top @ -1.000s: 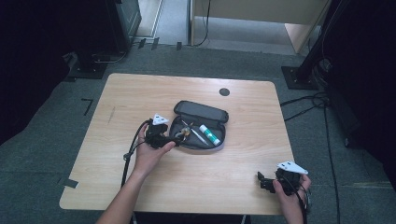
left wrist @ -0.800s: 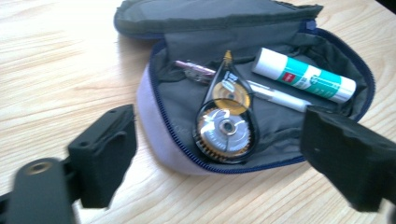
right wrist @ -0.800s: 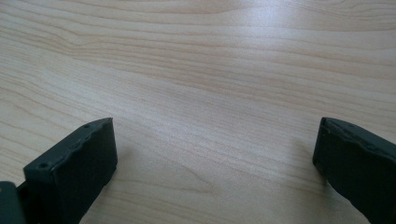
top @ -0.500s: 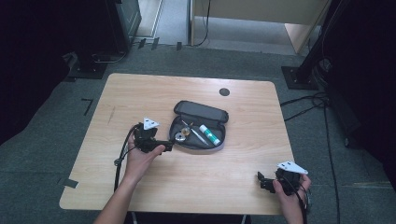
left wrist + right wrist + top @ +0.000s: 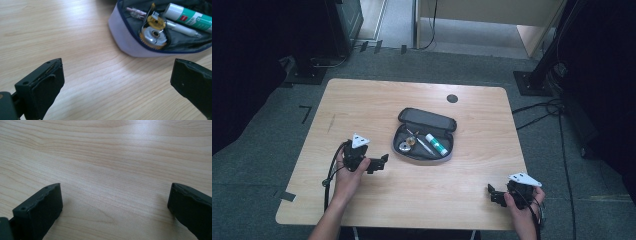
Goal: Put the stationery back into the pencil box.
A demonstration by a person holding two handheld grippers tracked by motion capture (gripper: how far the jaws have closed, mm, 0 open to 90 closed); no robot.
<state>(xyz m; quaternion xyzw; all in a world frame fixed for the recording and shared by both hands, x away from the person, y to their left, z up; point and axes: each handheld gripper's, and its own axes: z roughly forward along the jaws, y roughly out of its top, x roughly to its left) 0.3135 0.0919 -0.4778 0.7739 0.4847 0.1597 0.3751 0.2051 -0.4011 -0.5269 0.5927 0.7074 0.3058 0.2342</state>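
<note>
Left tool [image 5: 381,162] just beside pencil case [image 5: 424,156]

No legible text anywhere; red label patch on glue stick [image 5: 190,15] too blurred to read.

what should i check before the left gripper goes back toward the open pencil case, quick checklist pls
1. Left gripper open with nothing between its jaws: ok.
2. Pencil case unzipped, lid folded back: ok.
3. Contents reachable: glue stick, pen and round metal piece lie in the case, none sticking out over its rim: ok.
4. Bare table between jaws and case: ok.
5. Right gripper open, parked at the near right edge, away from the case: ok.
6. Whether the case would slide when pushed: cannot tell.
</note>
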